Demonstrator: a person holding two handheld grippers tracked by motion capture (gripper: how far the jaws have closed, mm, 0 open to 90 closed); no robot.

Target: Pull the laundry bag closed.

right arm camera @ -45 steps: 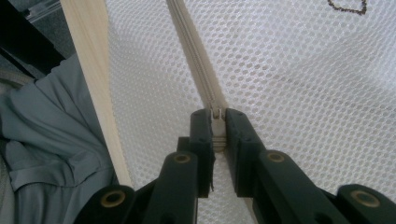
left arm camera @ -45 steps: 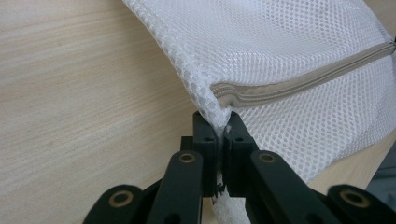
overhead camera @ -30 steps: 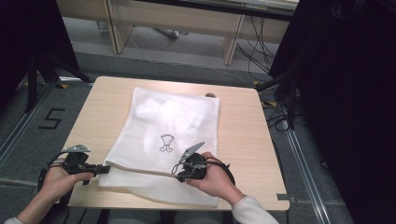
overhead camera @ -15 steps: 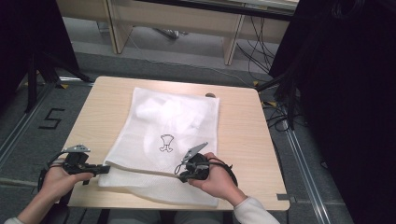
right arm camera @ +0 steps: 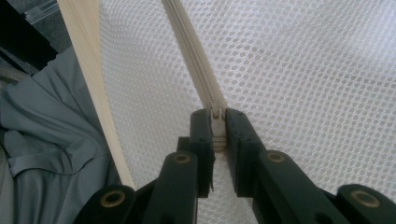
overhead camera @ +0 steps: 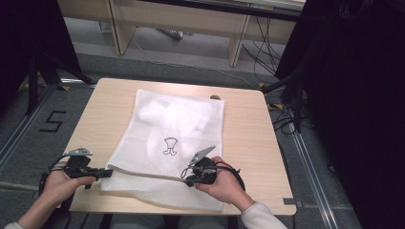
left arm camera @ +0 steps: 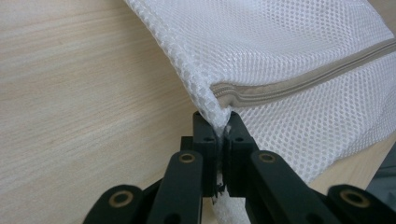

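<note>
nothing has shifted in the last second: left gripper (left arm camera: pixel 218 128) still pinches the mesh bag (overhead camera: pixel 176 129) corner, right gripper (right arm camera: pixel 215 123) clamps the zipper pull (right arm camera: pixel 216 115), poised to slide.

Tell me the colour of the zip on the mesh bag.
Beige, against the white mesh bag. The zip shows best in the left gripper view.

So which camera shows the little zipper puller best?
The right gripper view: the small metal zipper pull sits pinched in the right claw. The left gripper view shows the beige zipper tape on the white mesh bag; in the high view the pull is too small to see.
</note>
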